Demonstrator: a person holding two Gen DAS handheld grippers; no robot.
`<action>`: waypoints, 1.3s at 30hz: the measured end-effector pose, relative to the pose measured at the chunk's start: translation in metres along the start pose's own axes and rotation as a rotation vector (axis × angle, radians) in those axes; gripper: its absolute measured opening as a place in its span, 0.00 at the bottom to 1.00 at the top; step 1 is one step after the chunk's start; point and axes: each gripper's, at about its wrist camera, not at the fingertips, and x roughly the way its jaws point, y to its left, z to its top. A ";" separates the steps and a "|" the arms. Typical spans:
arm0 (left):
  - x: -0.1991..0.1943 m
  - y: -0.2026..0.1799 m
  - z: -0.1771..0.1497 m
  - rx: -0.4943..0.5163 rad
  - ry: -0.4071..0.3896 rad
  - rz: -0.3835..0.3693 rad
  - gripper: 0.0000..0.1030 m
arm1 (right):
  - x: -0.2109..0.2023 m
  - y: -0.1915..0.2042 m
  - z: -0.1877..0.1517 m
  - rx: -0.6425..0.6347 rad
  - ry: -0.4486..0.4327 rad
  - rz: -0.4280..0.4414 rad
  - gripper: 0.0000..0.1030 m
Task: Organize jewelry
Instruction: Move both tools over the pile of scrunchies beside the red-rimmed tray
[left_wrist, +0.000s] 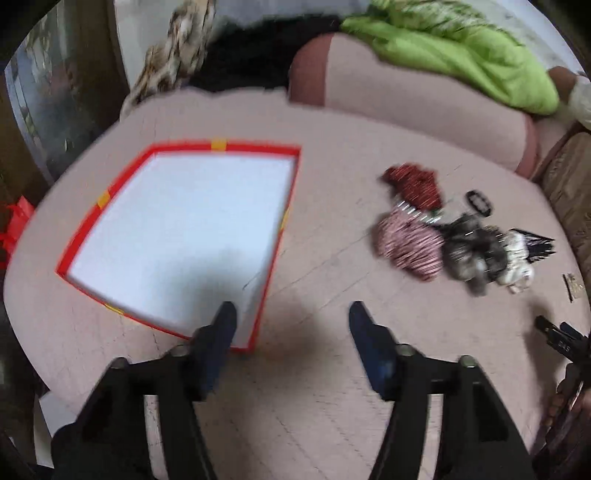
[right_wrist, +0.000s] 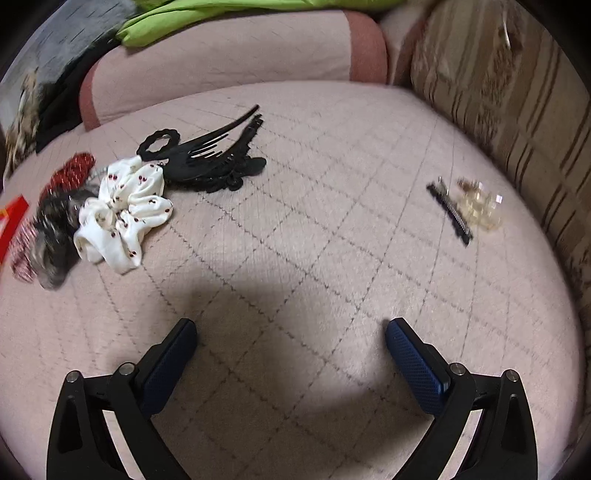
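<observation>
A red-rimmed box (left_wrist: 225, 146) with a white bottom lies on the pink quilt; it is empty. My left gripper (left_wrist: 291, 308) is open over its near right corner. To its right lies a pile of scrunchies: dark red (left_wrist: 415, 184), pink striped (left_wrist: 410, 245), grey (left_wrist: 471, 249). In the right wrist view the white cherry-print scrunchie (right_wrist: 125, 210) and black hair clips (right_wrist: 214, 162) lie at the far left. A small black comb clip (right_wrist: 450, 212) with a clear gold piece (right_wrist: 480, 206) lies at the right. My right gripper (right_wrist: 290, 326) is open above bare quilt.
A pink bolster (left_wrist: 424, 103) with a green blanket (left_wrist: 461, 48) on it runs along the back. A striped brown cushion (right_wrist: 517, 85) stands at the right. My right gripper's tip (left_wrist: 561, 336) shows at the left wrist view's right edge.
</observation>
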 end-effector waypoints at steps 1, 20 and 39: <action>-0.009 -0.004 0.002 0.017 -0.018 0.003 0.67 | 0.001 0.000 -0.002 -0.002 0.003 -0.004 1.00; -0.063 -0.058 -0.015 0.130 -0.123 -0.137 0.88 | -0.157 0.061 -0.030 0.039 -0.425 -0.040 0.98; -0.045 -0.054 -0.019 0.144 -0.048 -0.088 0.88 | -0.152 0.071 -0.043 0.064 -0.360 0.046 1.00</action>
